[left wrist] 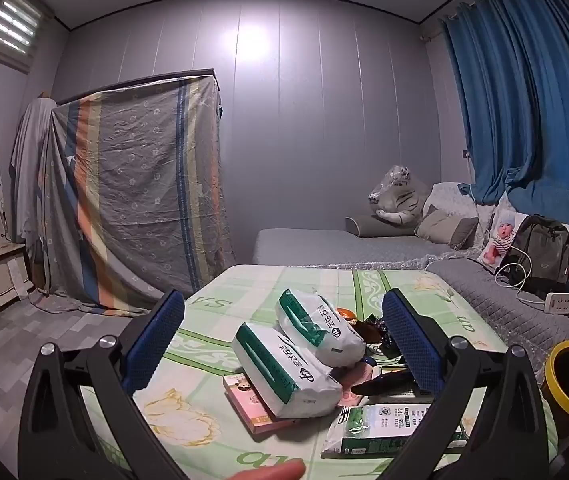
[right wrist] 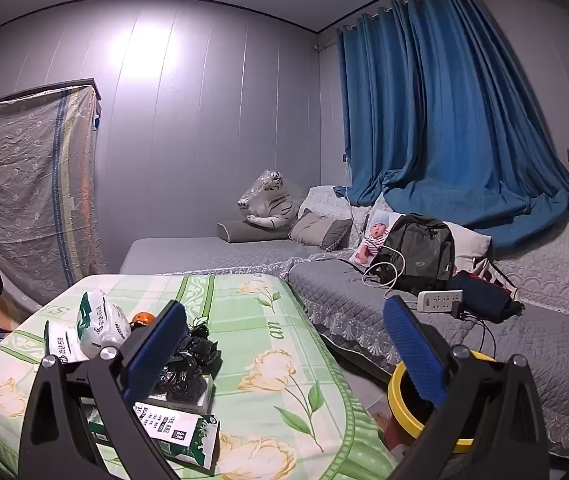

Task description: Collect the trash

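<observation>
On the green flowered table (left wrist: 212, 320) lie two white-and-green tissue packs (left wrist: 288, 376), an orange (left wrist: 344, 314), crumpled dark wrappers (left wrist: 368, 330), a pink booklet (left wrist: 252, 404) and a flat green-and-white package (left wrist: 388, 424). My left gripper (left wrist: 284, 344) is open and empty, its jaws standing either side of the packs above the table. My right gripper (right wrist: 284, 352) is open and empty over the table's right edge. The right wrist view shows the black crumpled wrappers (right wrist: 192, 356), the packs (right wrist: 100, 328), the orange (right wrist: 143, 318) and the green package (right wrist: 180, 436). A yellow-rimmed bin (right wrist: 424, 408) stands on the floor right of the table.
A grey sofa (right wrist: 364, 300) runs behind and right of the table with a backpack (right wrist: 420, 252), a power strip (right wrist: 440, 300), cushions and a plush tiger (right wrist: 268, 200). Blue curtains (right wrist: 444, 112) hang behind. A sheet-draped wardrobe (left wrist: 132, 208) stands at left.
</observation>
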The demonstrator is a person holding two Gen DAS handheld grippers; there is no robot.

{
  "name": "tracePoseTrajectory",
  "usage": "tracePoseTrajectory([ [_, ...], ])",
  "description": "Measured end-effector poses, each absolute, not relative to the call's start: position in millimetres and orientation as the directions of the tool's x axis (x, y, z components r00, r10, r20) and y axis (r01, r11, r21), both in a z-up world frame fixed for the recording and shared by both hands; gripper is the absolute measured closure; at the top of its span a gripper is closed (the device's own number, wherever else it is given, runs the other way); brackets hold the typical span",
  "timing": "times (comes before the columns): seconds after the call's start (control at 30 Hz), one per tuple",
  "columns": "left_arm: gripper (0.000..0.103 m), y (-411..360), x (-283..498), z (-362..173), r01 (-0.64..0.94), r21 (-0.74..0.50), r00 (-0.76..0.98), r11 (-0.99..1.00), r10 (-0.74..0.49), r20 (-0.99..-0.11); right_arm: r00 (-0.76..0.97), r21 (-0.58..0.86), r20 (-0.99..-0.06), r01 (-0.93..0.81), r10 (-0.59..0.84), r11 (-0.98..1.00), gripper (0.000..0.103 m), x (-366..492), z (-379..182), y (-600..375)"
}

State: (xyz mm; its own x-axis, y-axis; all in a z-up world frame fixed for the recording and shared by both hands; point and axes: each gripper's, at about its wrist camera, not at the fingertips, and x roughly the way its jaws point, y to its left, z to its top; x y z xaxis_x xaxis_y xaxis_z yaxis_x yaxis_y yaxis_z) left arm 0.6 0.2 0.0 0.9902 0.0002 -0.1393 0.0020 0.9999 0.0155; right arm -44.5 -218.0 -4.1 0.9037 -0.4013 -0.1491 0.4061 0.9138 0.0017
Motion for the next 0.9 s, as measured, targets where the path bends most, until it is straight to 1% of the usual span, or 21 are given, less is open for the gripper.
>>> tracePoseTrajectory([
  [0.57,0.008,-5,5,-6,0.008,0.007,0.990,1.000,-0.007,-0.144,0.903,0.000,-0.153,0.407,-0.402,0.913,0.008,-42,-6,-219],
  [0.8,0.008,-10,8,-11,0.009,0.022,0.990,1.000,-0.006,-0.138,0.903,0.001,-0.155,0.406,-0.401,0.914,0.008,-42,-7,-220],
  [0.9,0.008,-6,4,-5,0.016,0.019,0.990,1.000,-0.013,-0.138,0.903,0.001,-0.154,0.406,-0.401,0.914,0.008,-42,-7,-220],
])
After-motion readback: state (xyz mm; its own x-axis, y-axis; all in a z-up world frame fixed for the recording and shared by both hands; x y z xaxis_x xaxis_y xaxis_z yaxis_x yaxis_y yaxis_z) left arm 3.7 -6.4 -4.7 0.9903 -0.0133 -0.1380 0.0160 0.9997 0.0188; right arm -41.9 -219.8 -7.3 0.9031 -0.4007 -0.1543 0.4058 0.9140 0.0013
